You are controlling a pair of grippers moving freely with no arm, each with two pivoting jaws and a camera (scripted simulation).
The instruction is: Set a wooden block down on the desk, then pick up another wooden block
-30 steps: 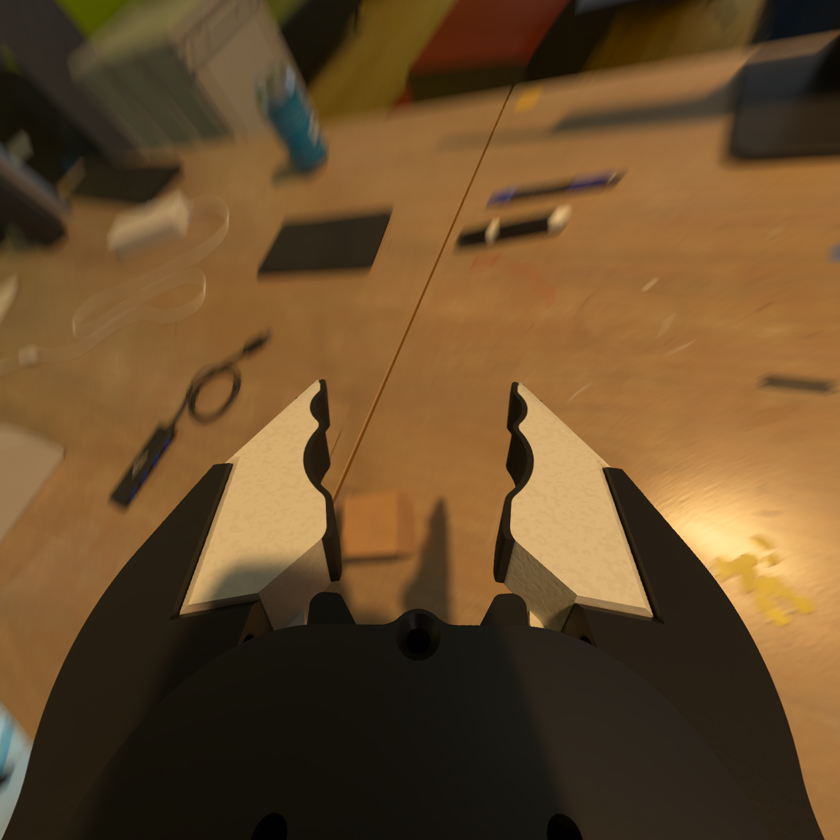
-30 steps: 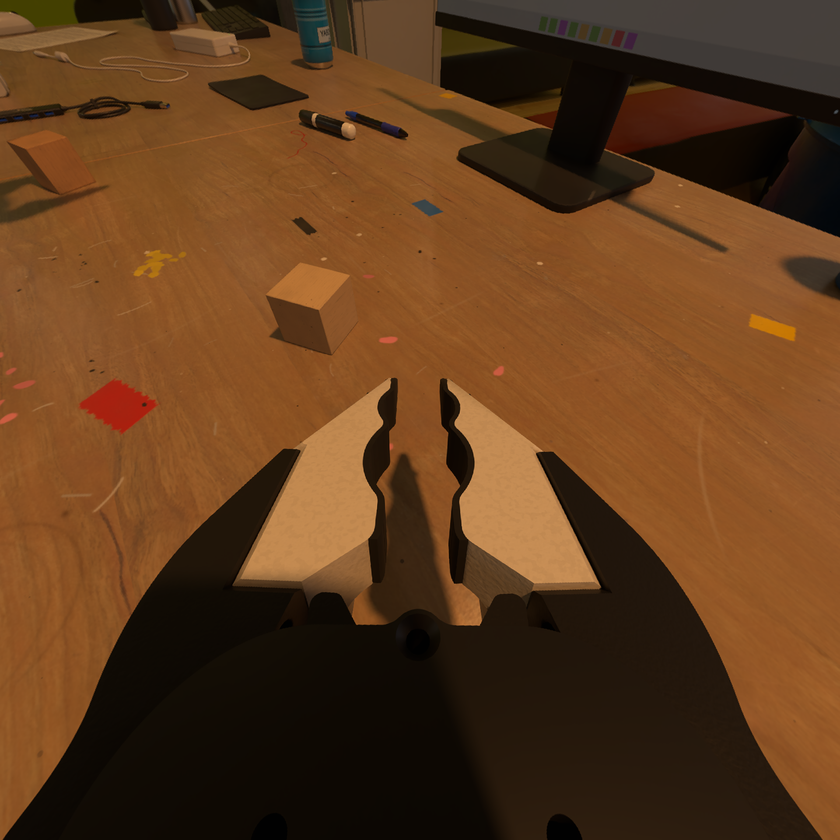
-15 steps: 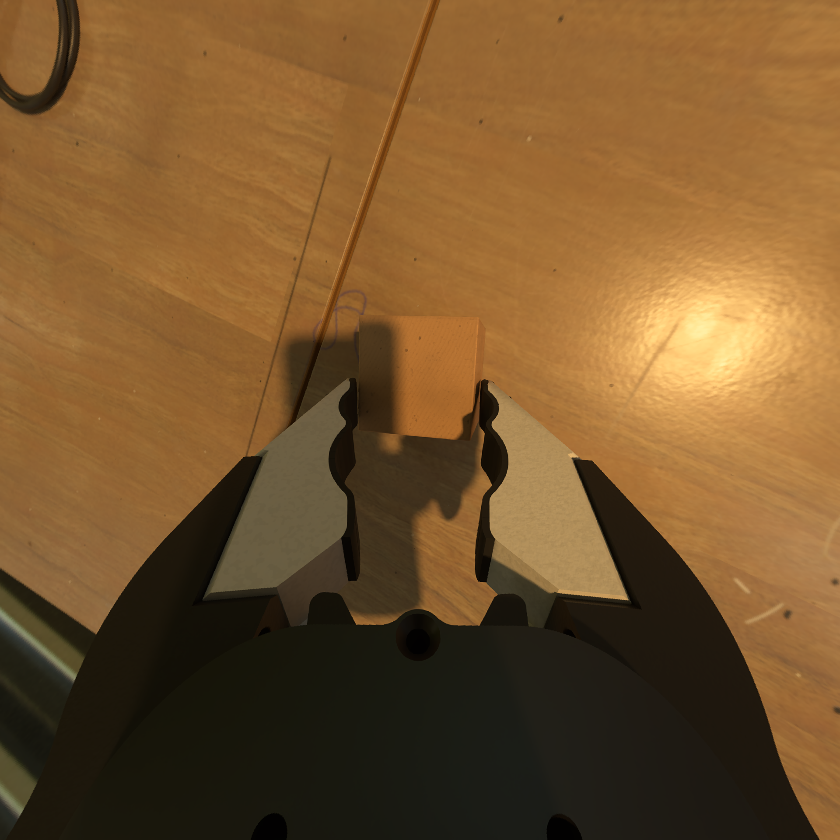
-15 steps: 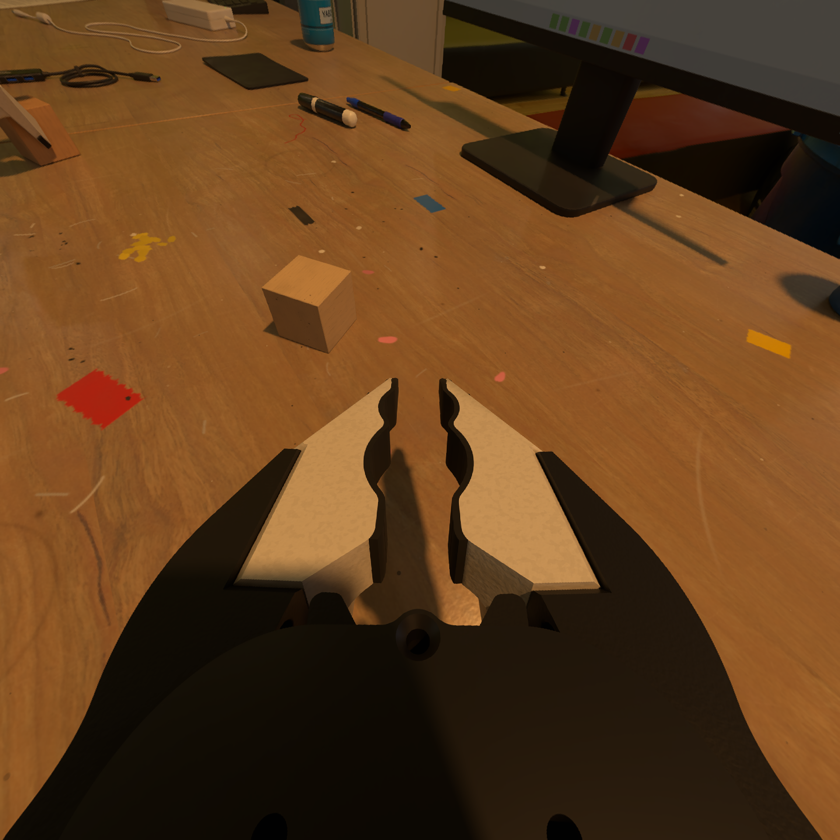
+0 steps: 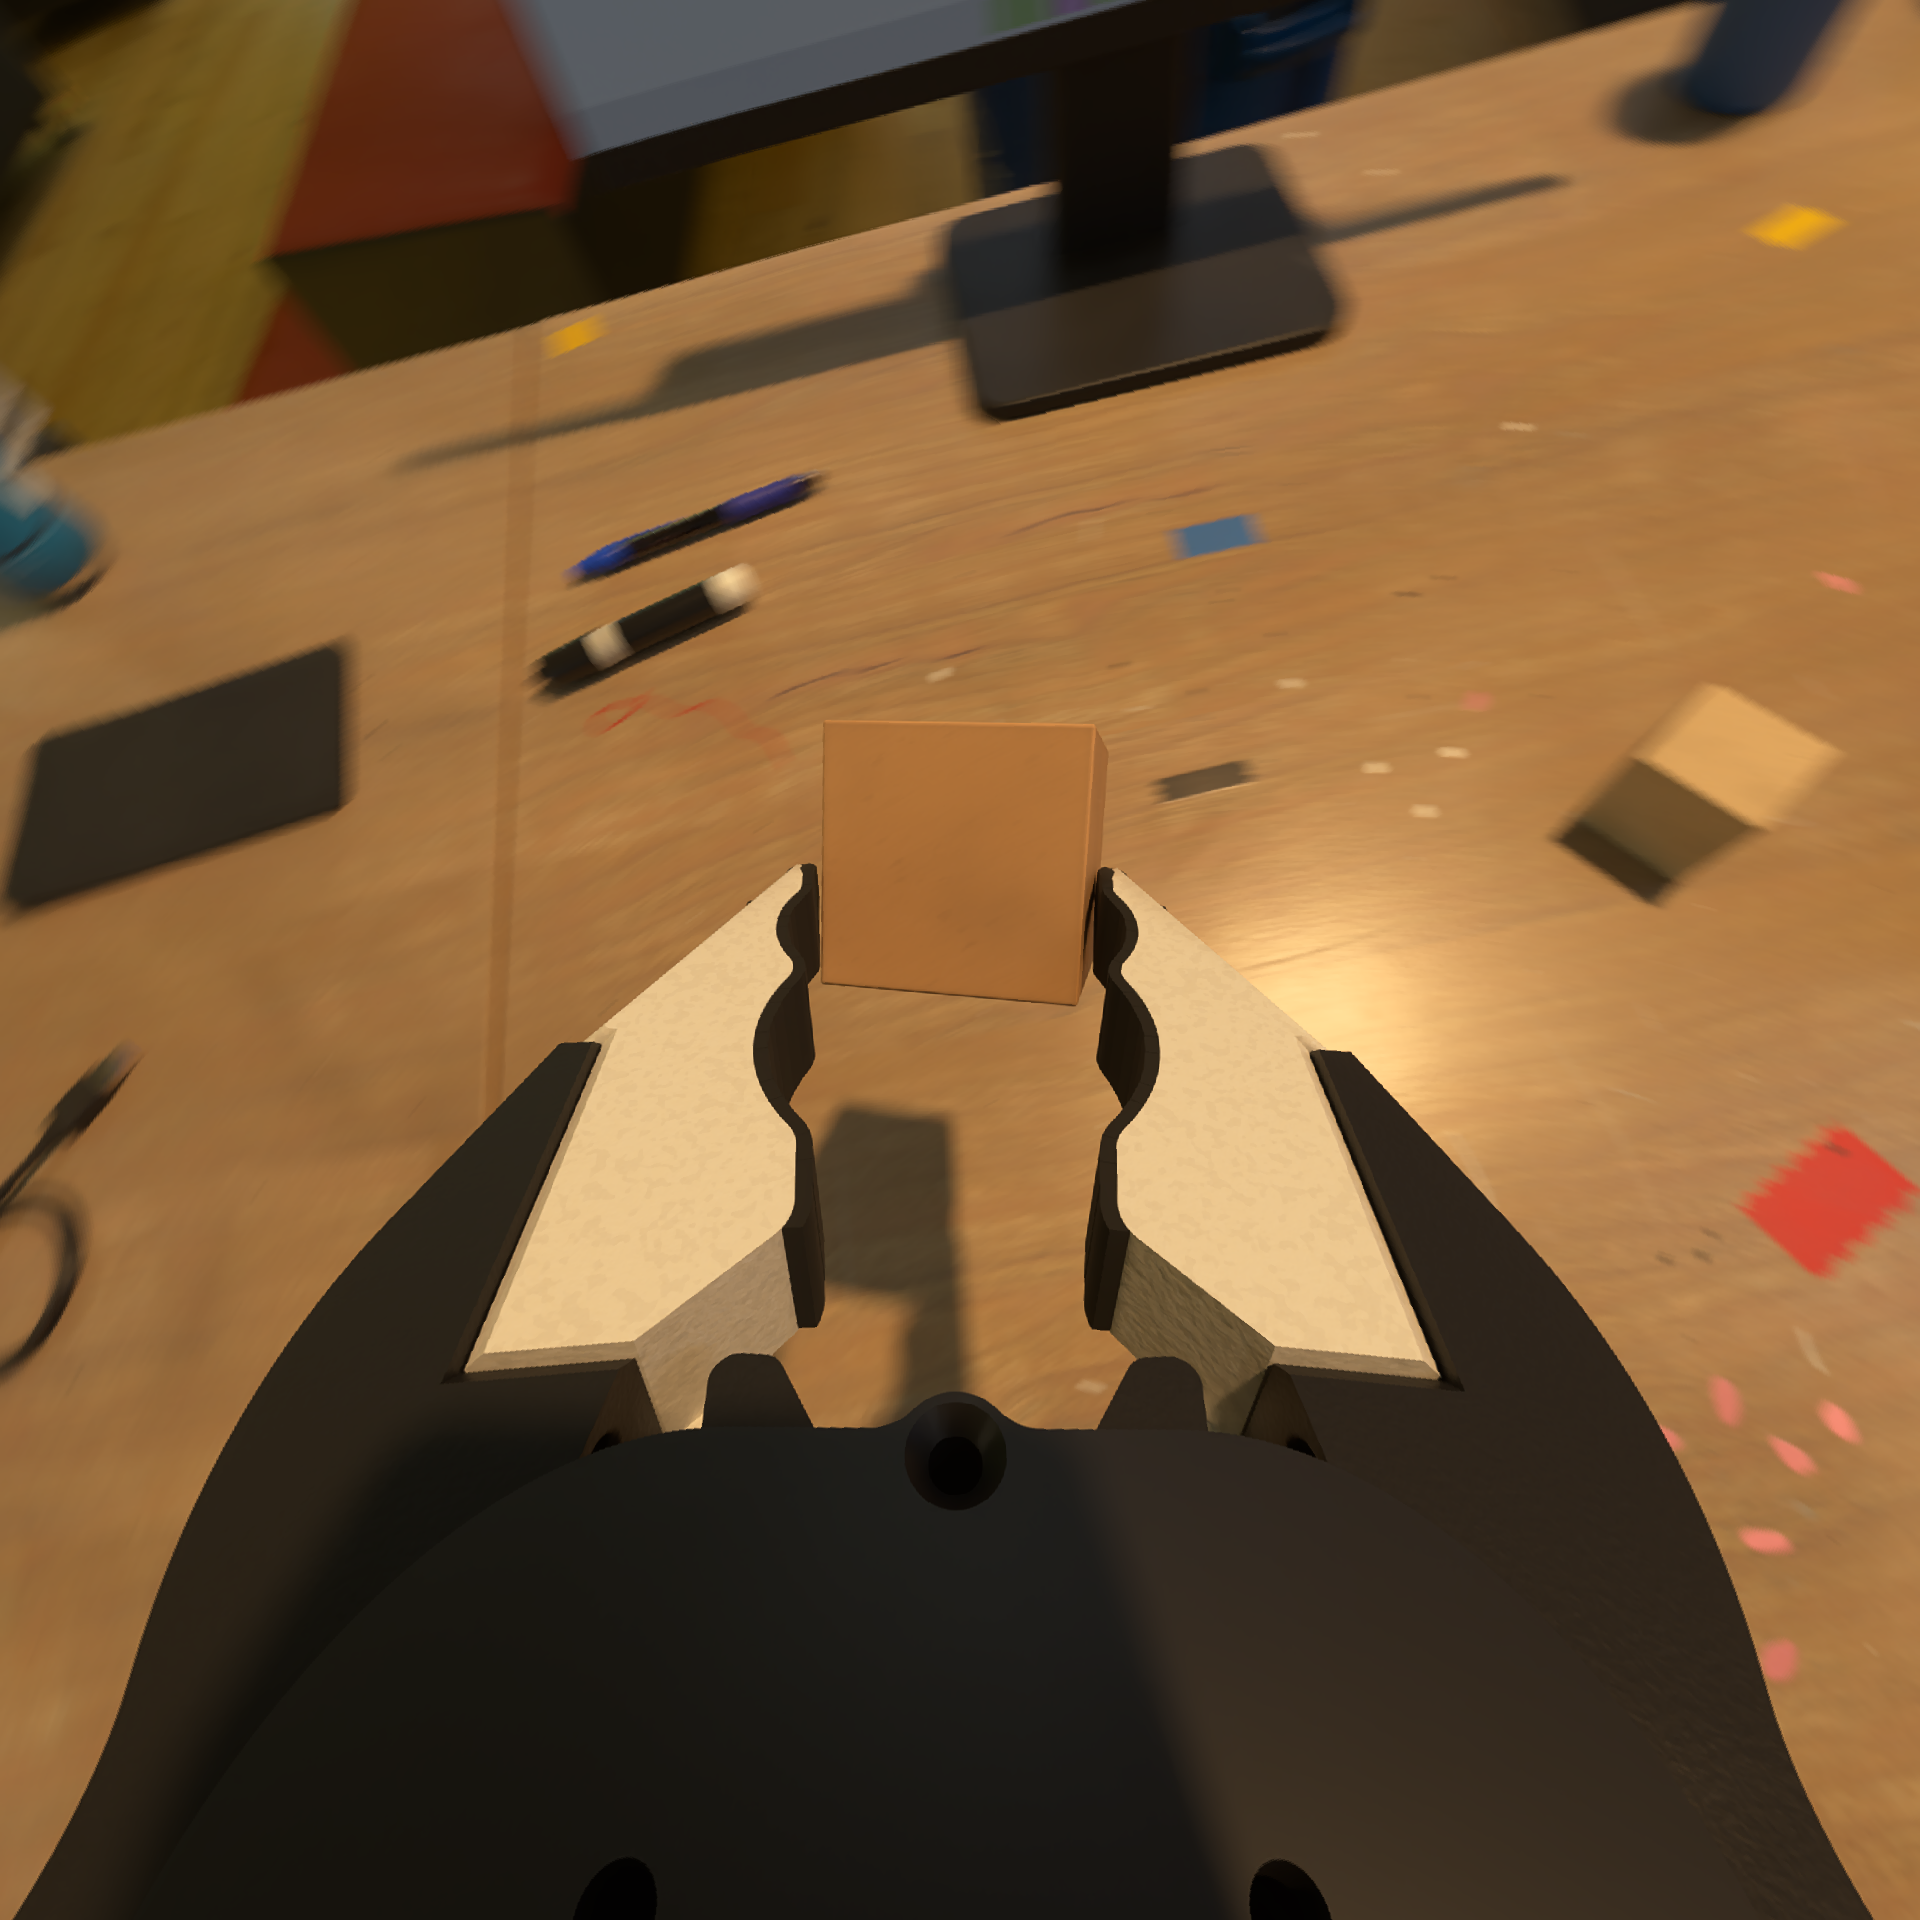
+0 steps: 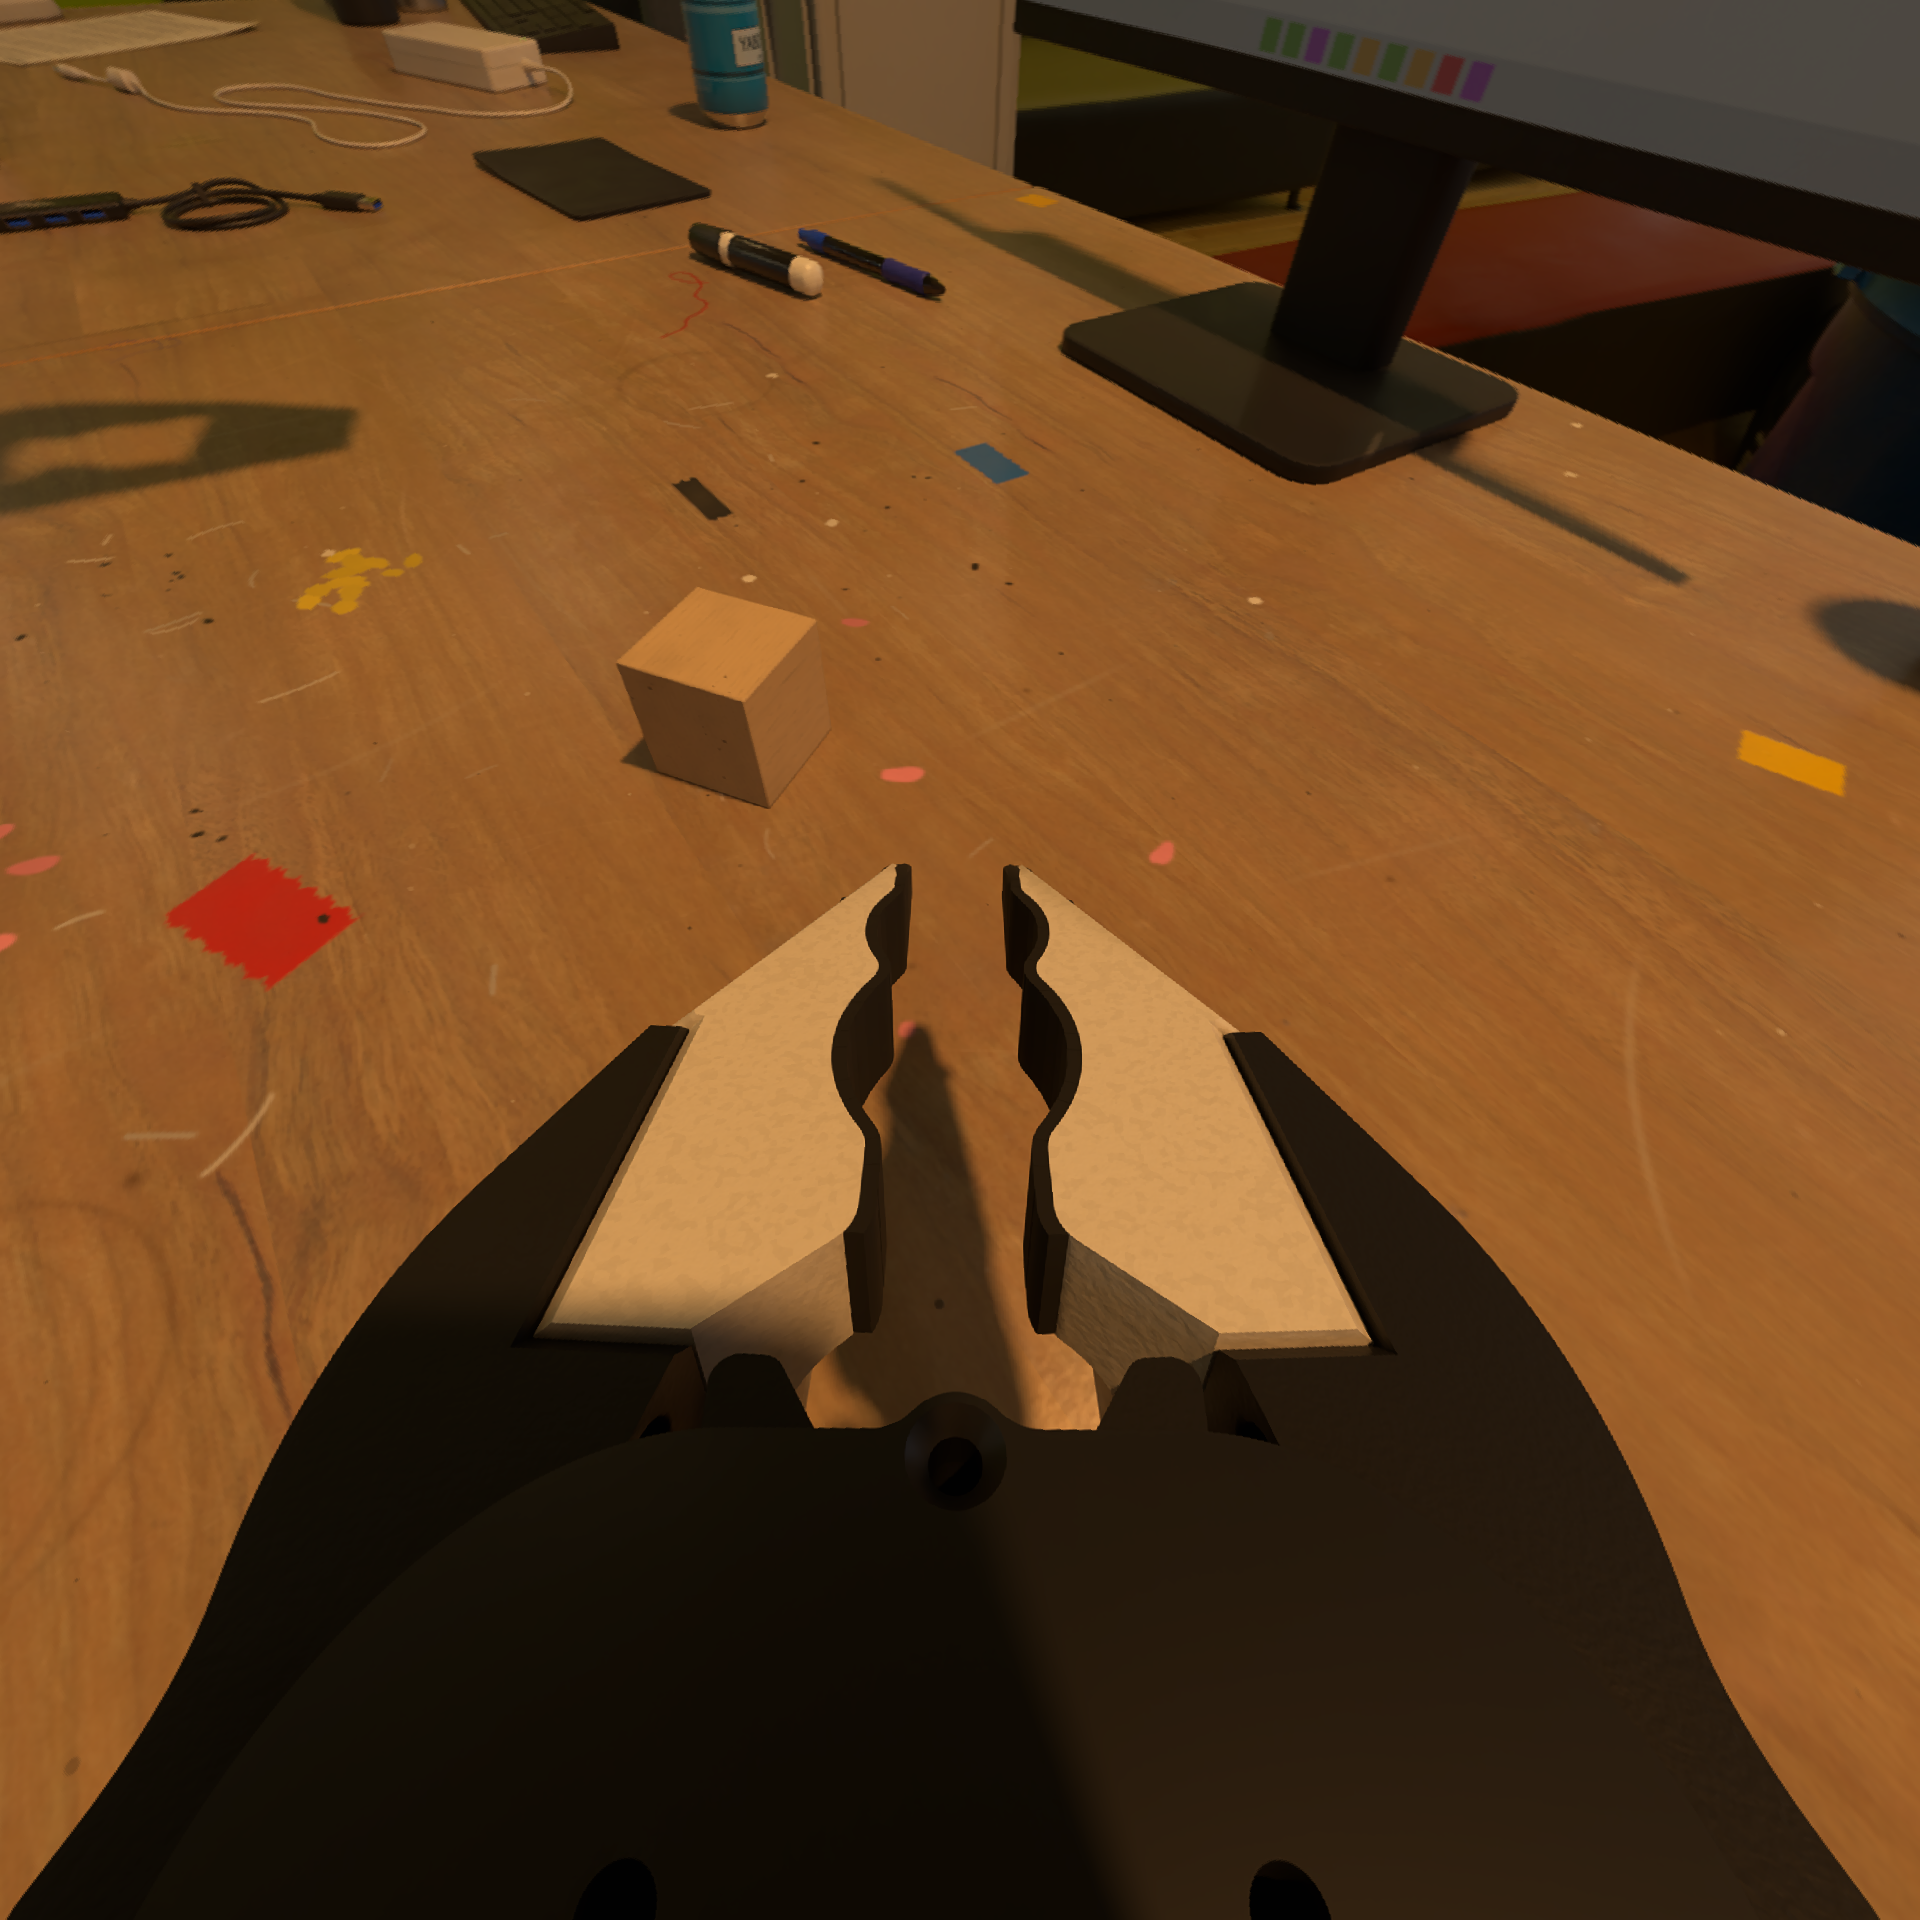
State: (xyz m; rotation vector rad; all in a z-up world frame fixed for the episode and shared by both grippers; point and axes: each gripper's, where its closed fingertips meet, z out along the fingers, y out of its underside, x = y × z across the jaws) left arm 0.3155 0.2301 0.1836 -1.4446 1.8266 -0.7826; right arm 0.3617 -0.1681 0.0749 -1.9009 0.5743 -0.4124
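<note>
My left gripper (image 5: pixel 956 883) is shut on an orange-brown wooden block (image 5: pixel 956 831), pinched at the fingertips and held above the desk (image 5: pixel 1351 623), with its shadow on the wood below. A second, paler wooden block (image 5: pixel 1704 790) rests on the desk to the right. In the right wrist view this pale block (image 6: pixel 727 691) sits ahead and left of my right gripper (image 6: pixel 956 873). The right gripper's fingers are nearly together with nothing between them, low over the desk (image 6: pixel 1351 831).
A monitor stand (image 6: pixel 1288 384) rises at the far right. A black marker (image 6: pixel 753 258) and a blue pen (image 6: pixel 873 262) lie beyond the pale block. A black pad (image 6: pixel 587 177), a coiled cable (image 6: pixel 223 203) and a blue can (image 6: pixel 727 57) lie farther back.
The left gripper came down over the orange-brown block, shut on it and lifted it, swinging to face the monitor. The right gripper has barely moved.
</note>
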